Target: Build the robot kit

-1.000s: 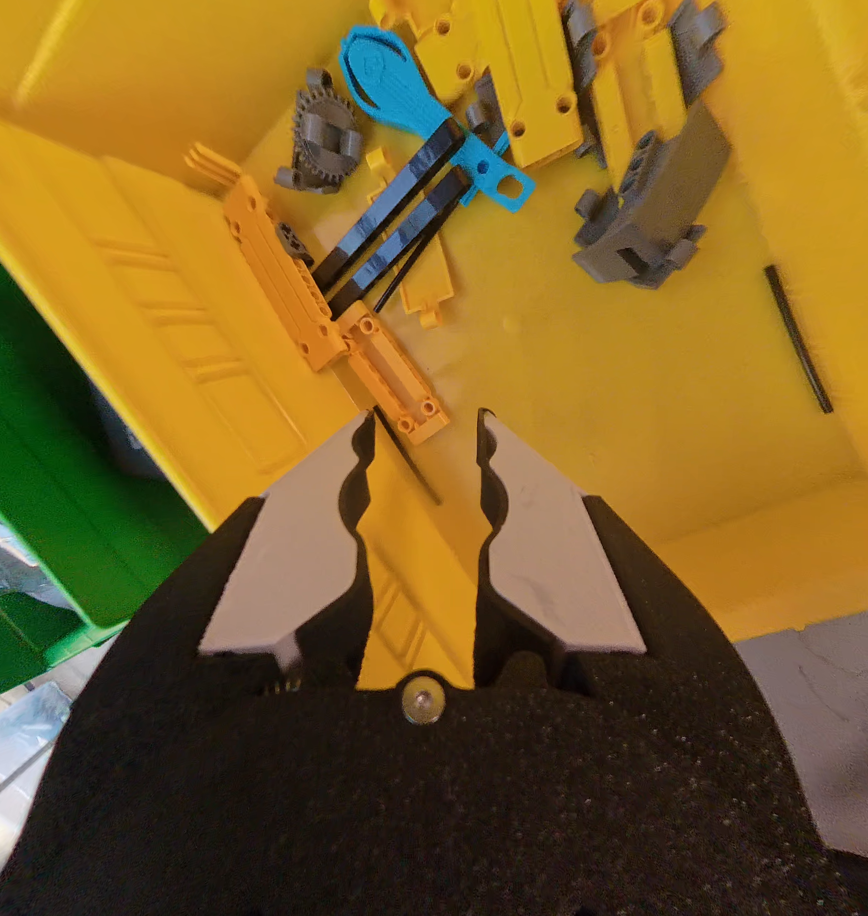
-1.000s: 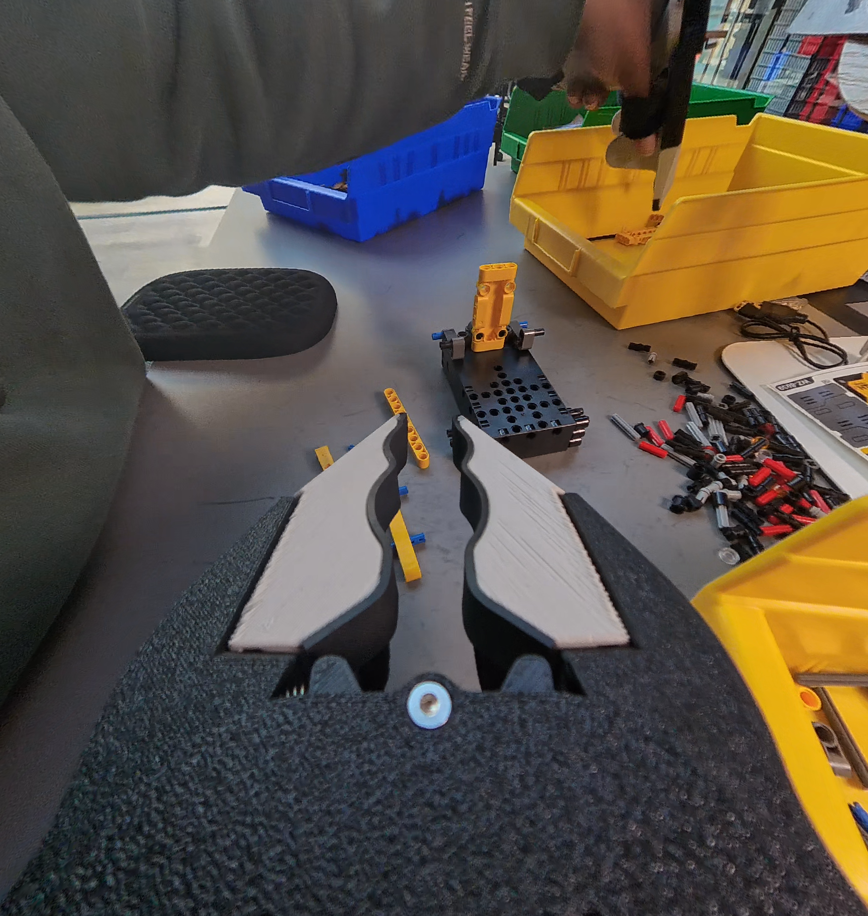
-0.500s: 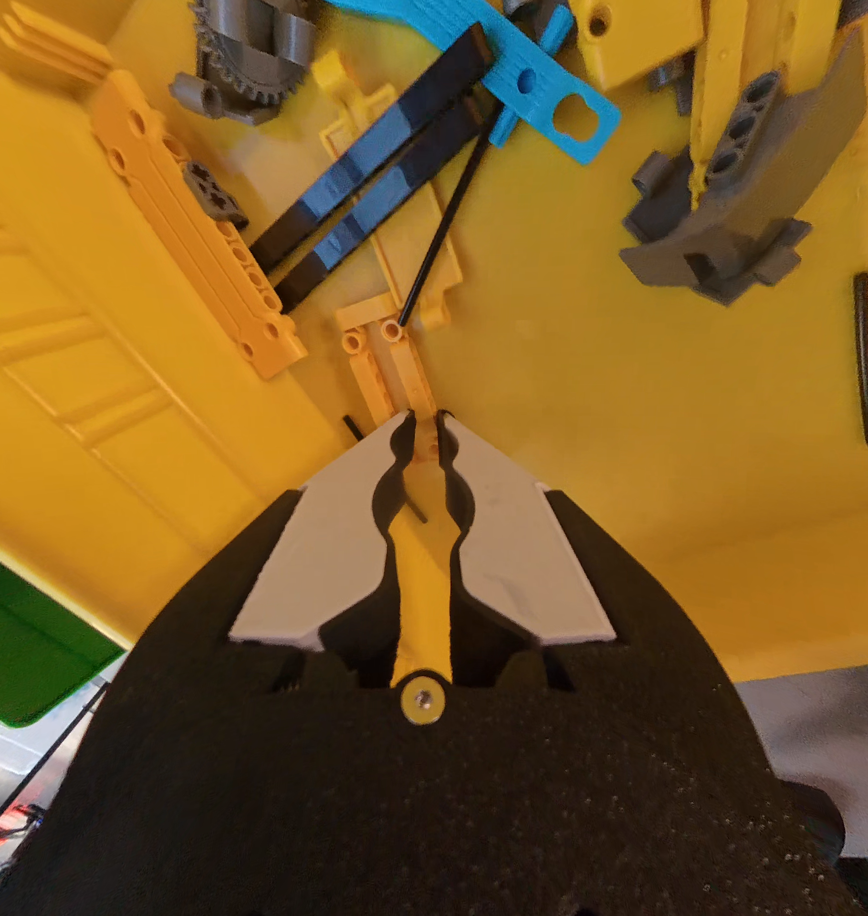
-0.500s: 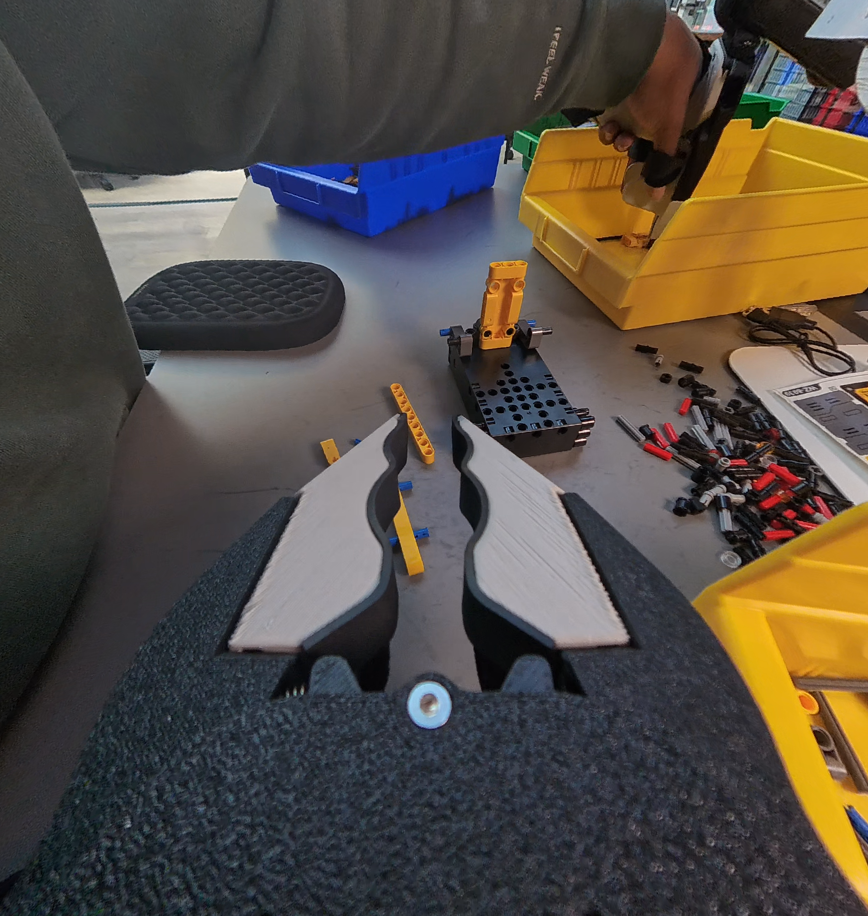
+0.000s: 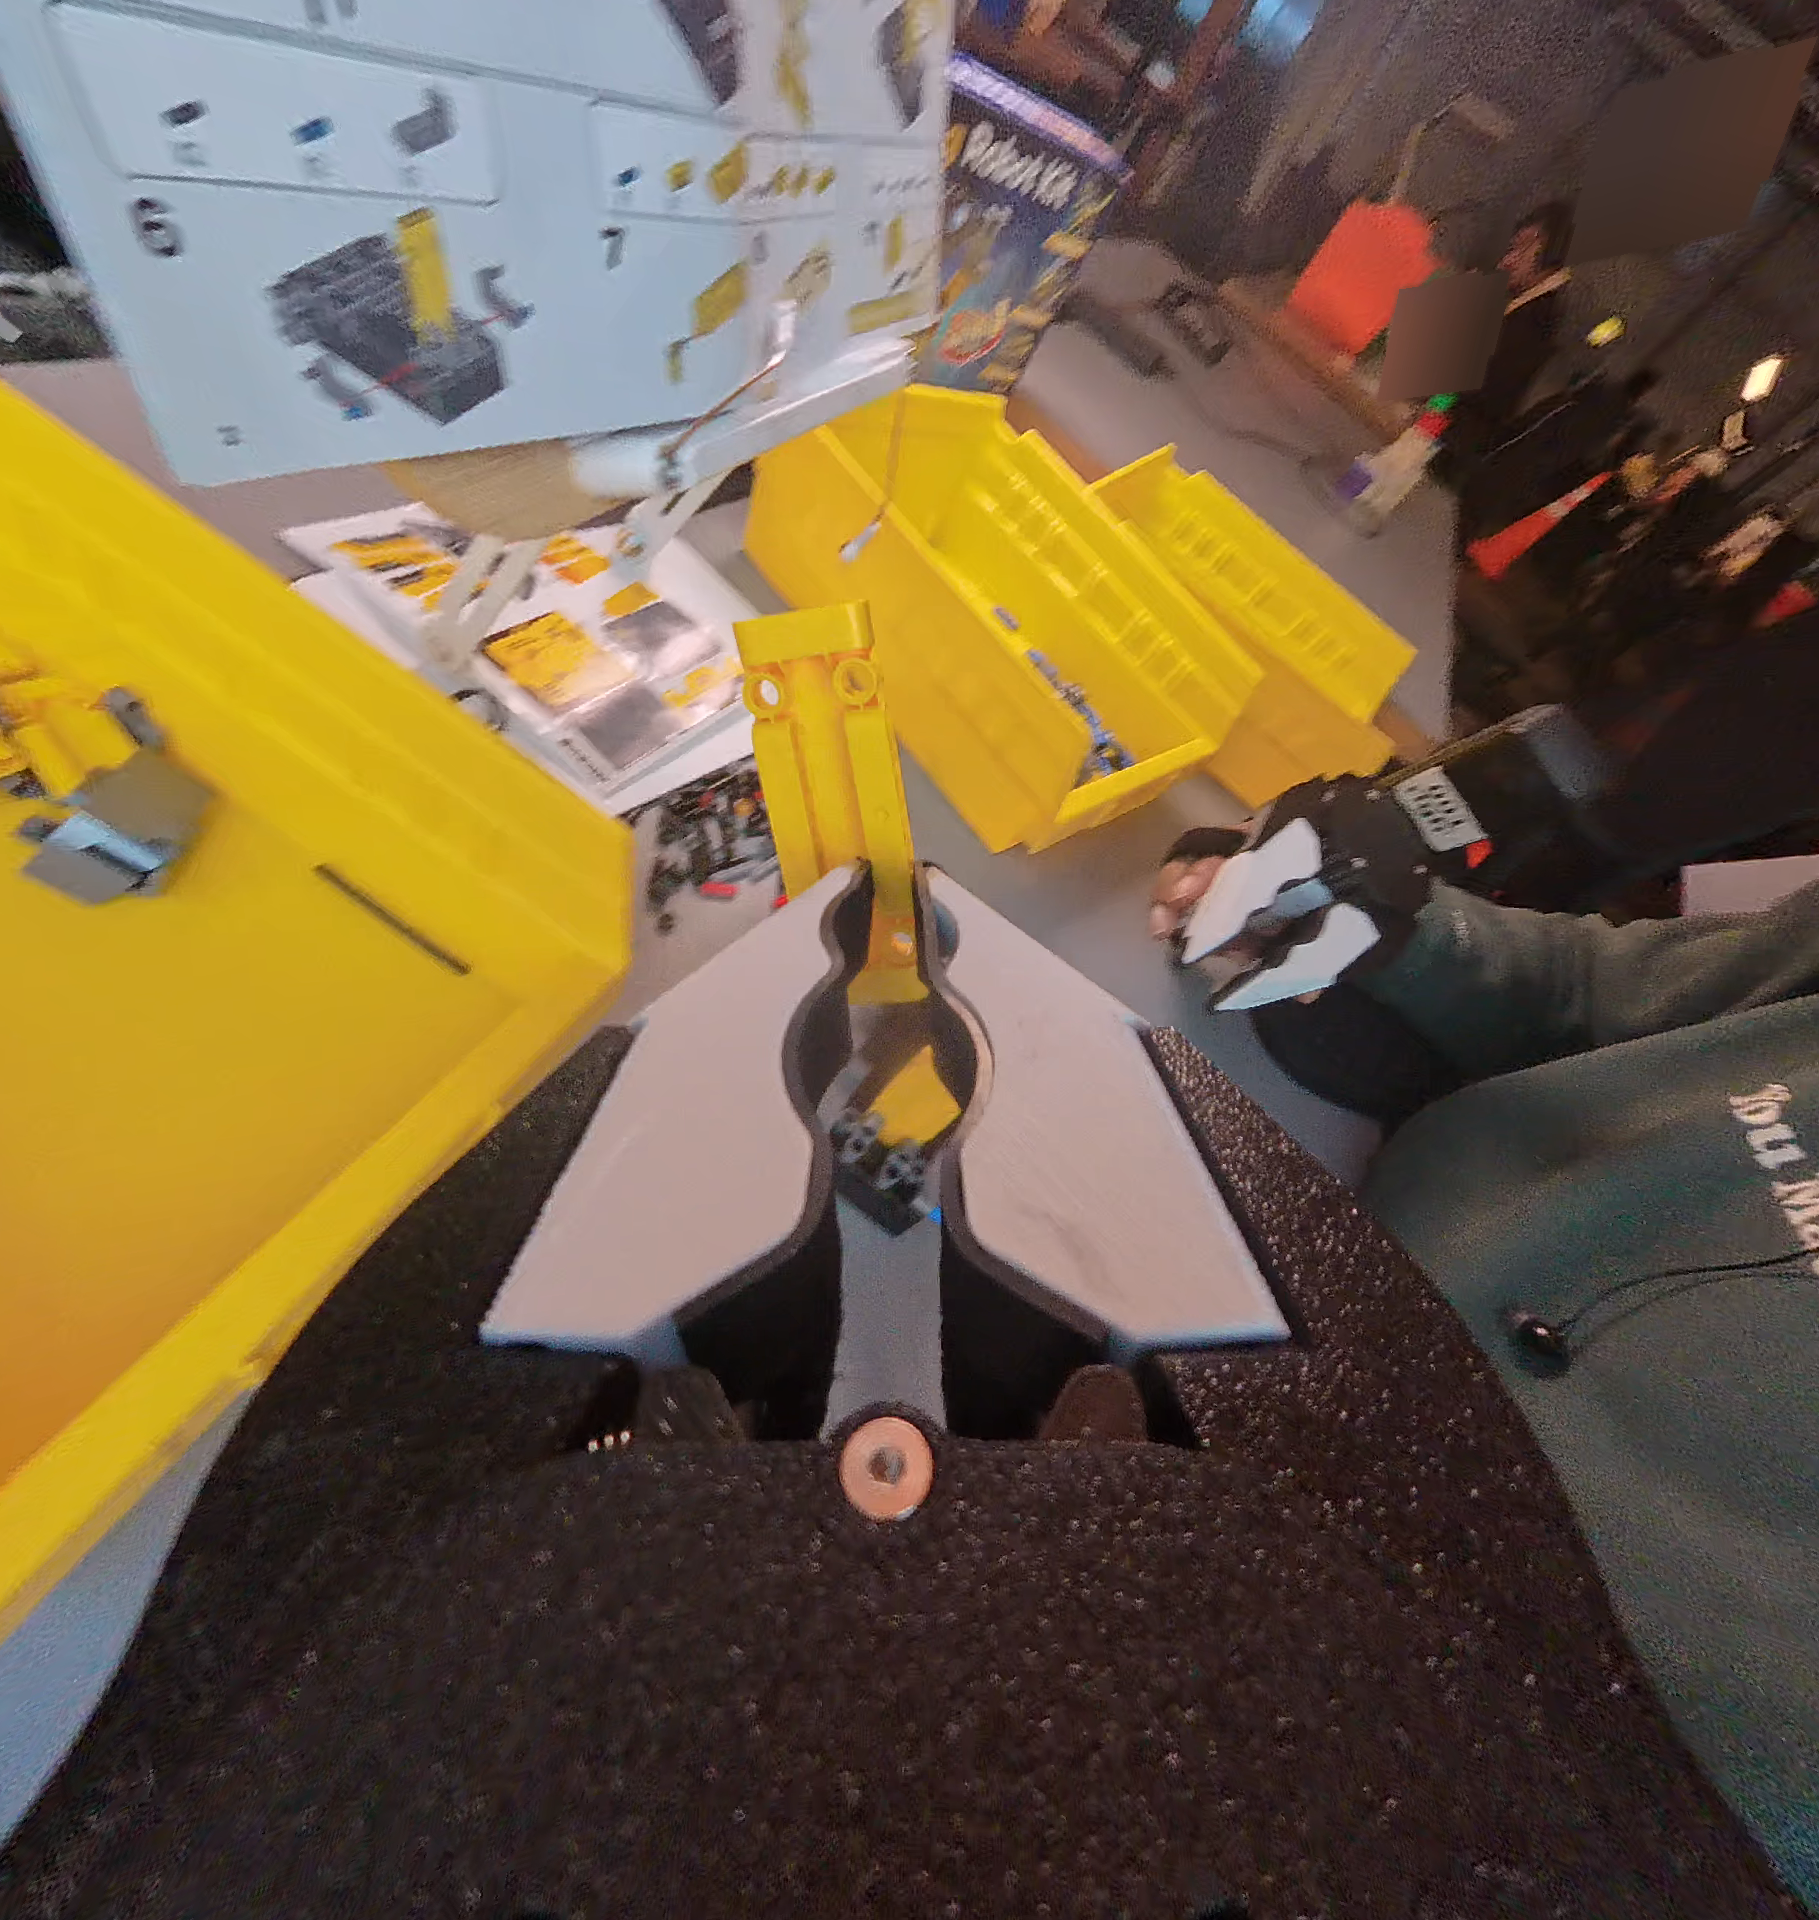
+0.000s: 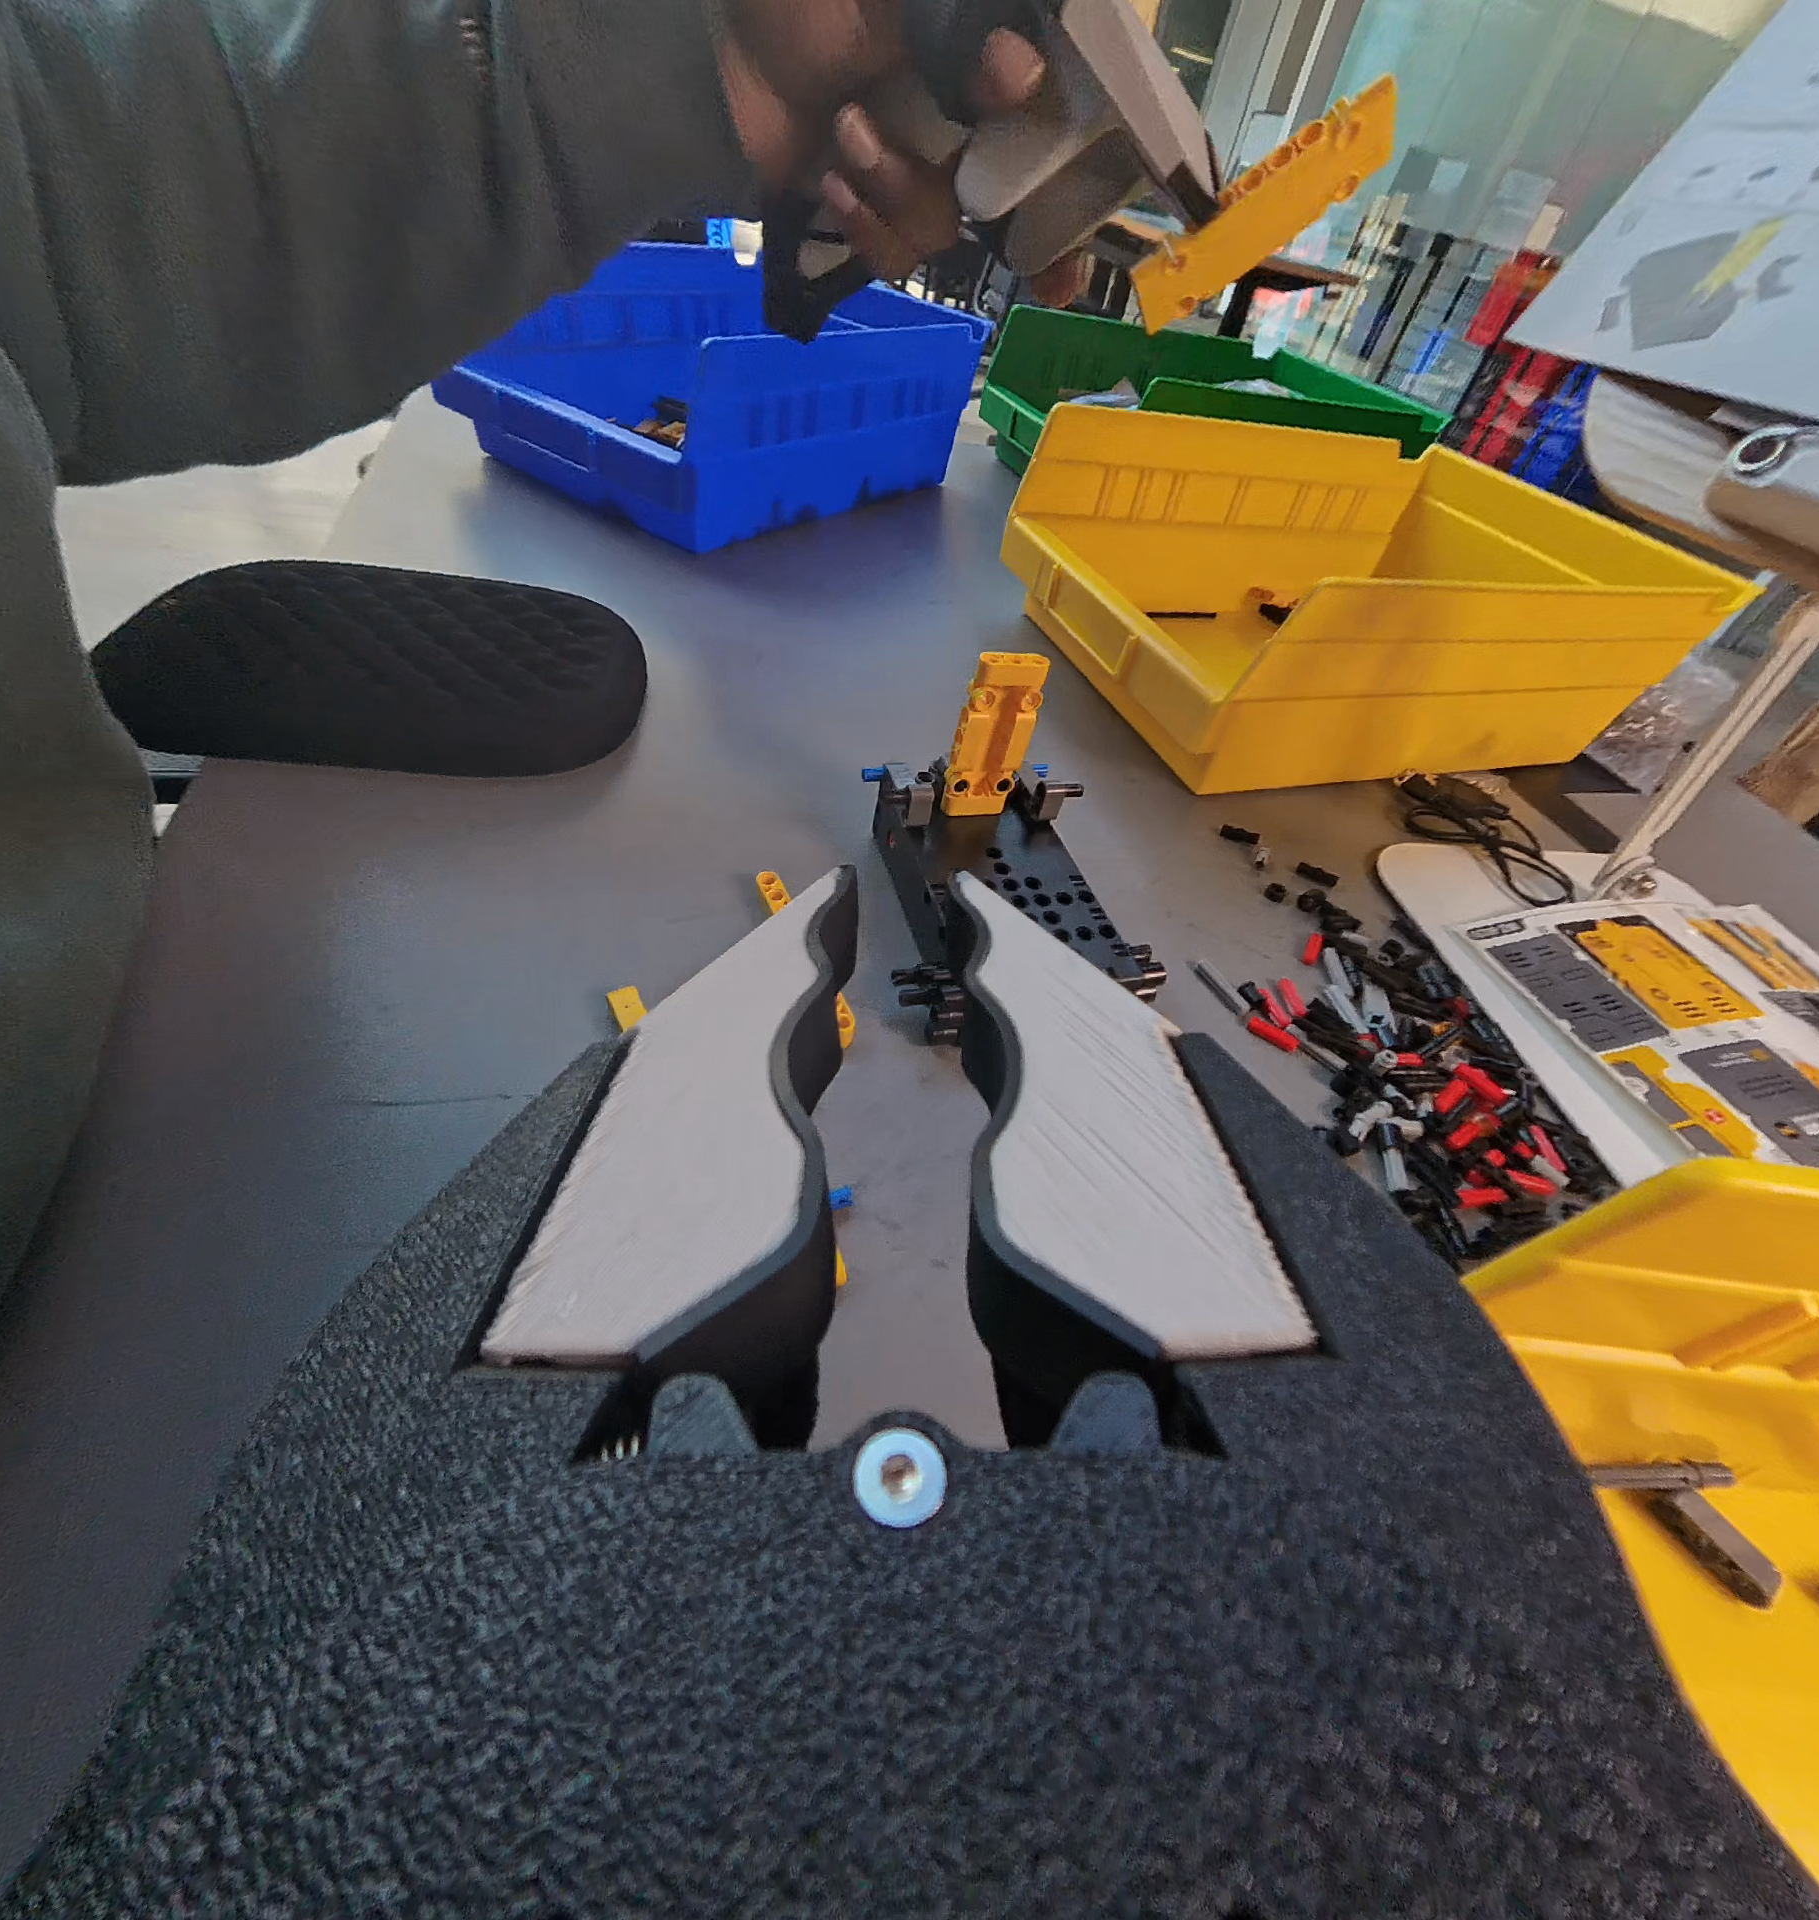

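My left gripper (image 5: 889, 881) is shut on the lower end of a long yellow panel piece (image 5: 820, 743) and holds it upright in the air above the grey table. It also shows in the right wrist view (image 6: 1185, 177), high up, with the panel (image 6: 1269, 197) tilted. Below it stands a black pin-hole base (image 6: 1030, 894) with an orange-yellow block (image 6: 993, 732) upright at its far end. My right gripper (image 6: 900, 883) is open and empty, low over the table, its tips just before the base's near left edge. It shows far right in the left wrist view (image 5: 1201, 982).
A large yellow bin (image 6: 1352, 623) sits behind the base, with blue (image 6: 728, 436) and green (image 6: 1144, 364) bins farther back. A pile of red and black pins (image 6: 1424, 1091), an instruction booklet (image 6: 1663, 1018) and another yellow bin (image 6: 1715, 1403) lie right. A black armrest pad (image 6: 365, 665) is left. Across from one pair of fingers to the other is roughly 20 centimeters.
My left gripper shut on the yellow panel inside the bin, lifted it out and swung it over the table. My right gripper edged forward toward the black base.
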A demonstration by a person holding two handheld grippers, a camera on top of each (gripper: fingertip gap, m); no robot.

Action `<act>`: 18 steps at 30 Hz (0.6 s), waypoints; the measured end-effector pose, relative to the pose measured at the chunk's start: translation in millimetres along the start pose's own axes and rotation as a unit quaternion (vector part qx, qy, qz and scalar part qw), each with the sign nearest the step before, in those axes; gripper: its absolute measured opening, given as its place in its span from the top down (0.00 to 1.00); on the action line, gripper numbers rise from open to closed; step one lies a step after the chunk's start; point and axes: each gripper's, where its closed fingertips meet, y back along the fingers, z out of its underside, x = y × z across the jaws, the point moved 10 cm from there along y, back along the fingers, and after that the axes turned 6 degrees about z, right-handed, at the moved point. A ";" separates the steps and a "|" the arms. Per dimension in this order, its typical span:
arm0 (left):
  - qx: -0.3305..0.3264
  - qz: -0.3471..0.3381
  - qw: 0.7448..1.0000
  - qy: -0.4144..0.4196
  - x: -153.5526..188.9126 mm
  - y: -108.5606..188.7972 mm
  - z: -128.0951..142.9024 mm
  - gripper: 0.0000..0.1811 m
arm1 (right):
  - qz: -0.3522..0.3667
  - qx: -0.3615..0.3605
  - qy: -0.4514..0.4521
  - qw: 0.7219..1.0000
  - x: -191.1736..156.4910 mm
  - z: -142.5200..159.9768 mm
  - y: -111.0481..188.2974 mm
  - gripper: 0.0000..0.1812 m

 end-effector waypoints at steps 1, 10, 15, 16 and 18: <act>0.025 0.028 0.999 -0.003 12.5 -1.2 5.1 0.96 | 0.010 0.004 0.012 1.000 -1.7 -2.3 -0.8 0.91; 0.230 0.213 0.948 0.056 57.1 -47.6 41.4 0.96 | 0.123 0.077 0.090 0.985 -12.8 -54.7 -23.9 0.81; 0.294 0.248 0.916 0.115 64.9 -83.5 48.6 0.96 | 0.222 0.099 0.150 0.958 -5.6 -90.9 -47.0 0.76; 0.295 0.254 0.913 0.123 66.8 -89.4 49.7 0.96 | 0.239 0.092 0.162 0.953 -2.5 -94.3 -52.7 0.75; 0.285 0.258 0.915 0.125 70.3 -99.9 53.0 0.96 | 0.262 0.074 0.185 0.944 4.2 -94.9 -63.3 0.75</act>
